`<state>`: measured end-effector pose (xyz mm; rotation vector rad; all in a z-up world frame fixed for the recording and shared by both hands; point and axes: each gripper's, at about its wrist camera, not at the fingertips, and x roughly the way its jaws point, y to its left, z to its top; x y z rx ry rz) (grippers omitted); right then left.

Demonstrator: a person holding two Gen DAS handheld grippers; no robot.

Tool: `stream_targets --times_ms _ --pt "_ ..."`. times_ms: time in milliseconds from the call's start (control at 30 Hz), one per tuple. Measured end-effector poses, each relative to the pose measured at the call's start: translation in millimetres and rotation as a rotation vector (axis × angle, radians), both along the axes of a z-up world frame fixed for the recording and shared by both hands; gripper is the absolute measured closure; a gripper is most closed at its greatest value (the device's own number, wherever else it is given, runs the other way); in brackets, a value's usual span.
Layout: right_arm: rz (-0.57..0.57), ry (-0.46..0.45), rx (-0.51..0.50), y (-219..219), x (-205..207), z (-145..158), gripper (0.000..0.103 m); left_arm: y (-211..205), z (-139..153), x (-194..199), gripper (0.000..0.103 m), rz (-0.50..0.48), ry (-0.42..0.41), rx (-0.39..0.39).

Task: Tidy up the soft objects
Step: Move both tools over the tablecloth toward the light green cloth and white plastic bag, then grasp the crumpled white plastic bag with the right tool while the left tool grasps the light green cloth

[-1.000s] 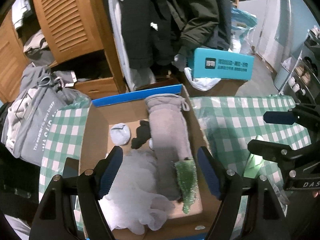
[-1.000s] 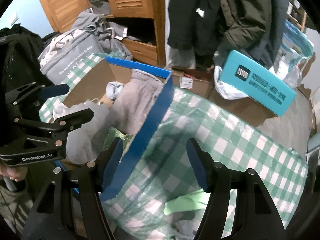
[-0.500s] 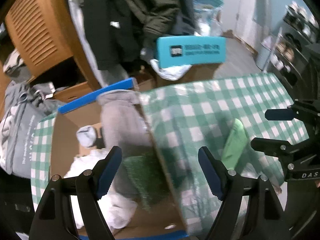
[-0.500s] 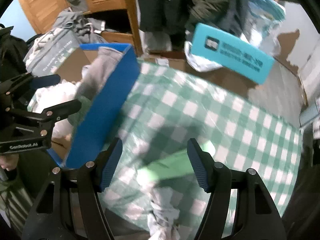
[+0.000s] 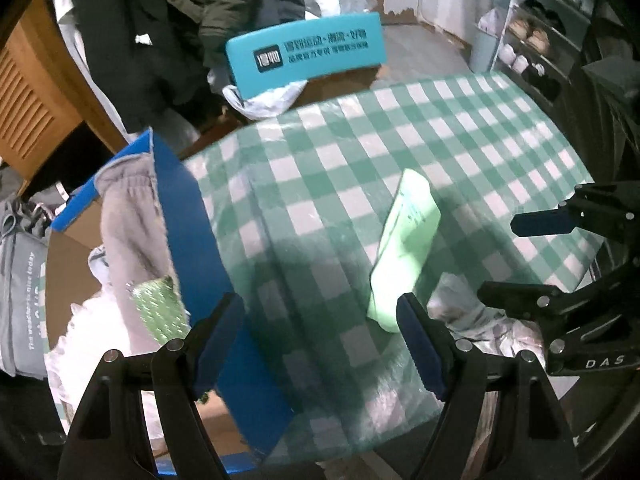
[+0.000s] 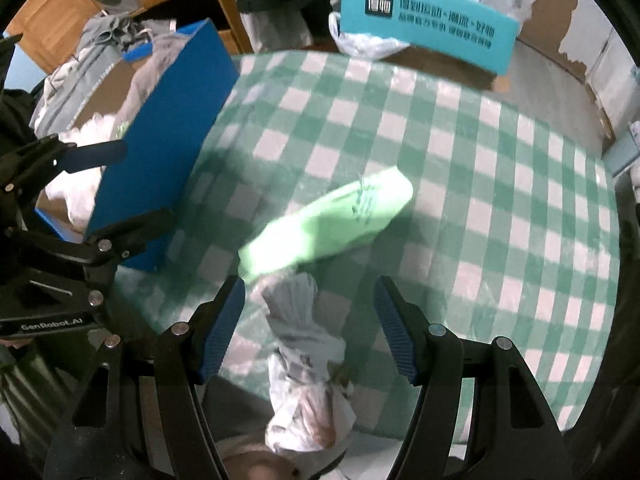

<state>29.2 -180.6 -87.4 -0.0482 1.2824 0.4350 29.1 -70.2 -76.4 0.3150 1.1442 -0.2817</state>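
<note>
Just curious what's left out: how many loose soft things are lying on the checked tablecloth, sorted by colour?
Light green: 1, the flat green pack
Grey-white: 1, the crumpled bundle near the table edge
Total: 2

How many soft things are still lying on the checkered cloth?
2: a light green pack in the middle of the checkered cloth, and a crumpled grey bundle at its near edge. Others may be hidden.

We look steeply down from both wrist cameras, close over the tabletop [image 5: 360, 128]. Both views share the green pack [image 5: 404, 248] [image 6: 328, 224], and the blue box [image 5: 192, 240] [image 6: 168, 140] at nine o'clock.
</note>
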Motion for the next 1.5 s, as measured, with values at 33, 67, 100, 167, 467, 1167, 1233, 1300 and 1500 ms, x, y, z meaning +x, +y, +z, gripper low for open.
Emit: stream_targets --times_ms 33,67,100,167,467,1167,1233,1300,1500 --pt "0.003 0.007 -0.003 0.4 -1.8 -2.8 0.037 -0.1 -2.2 -0.9 0.023 -0.001 0.006 0.005" --pt "0.008 0.013 -0.006 0.8 -2.9 -5.0 0.037 -0.5 -4.8 -2.0 0.023 0.0 0.012 0.01" --pt "0.02 0.021 -0.012 2.1 -5.1 -8.5 0.037 -1.5 -8.4 -3.5 0.023 -0.002 0.019 0.017" --pt "0.037 0.033 -0.023 4.2 -7.0 -14.4 0.037 -2.5 -14.6 -5.0 0.023 -0.005 0.033 0.03" --pt "0.102 0.095 -0.077 15.4 -13.6 -45.1 0.037 -8.6 -36.7 -11.3 0.023 -0.03 0.08 0.069" --pt "0.007 0.135 -0.05 -28.6 1.8 -70.0 0.073 -37.0 -55.7 15.6 0.02 -0.069 0.126 0.054" --pt "-0.032 0.122 -0.048 -40.5 6.4 -69.0 0.074 -43.2 -56.9 17.5 0.016 -0.078 0.117 0.051" --pt "-0.064 0.113 -0.041 -50.6 11.2 -67.9 0.074 -51.1 -59.3 20.9 0.016 -0.089 0.105 0.047" --pt "-0.136 0.076 -0.038 -75.7 19.8 -61.8 0.074 -73.4 -74.8 29.4 0.016 -0.122 0.126 0.059"
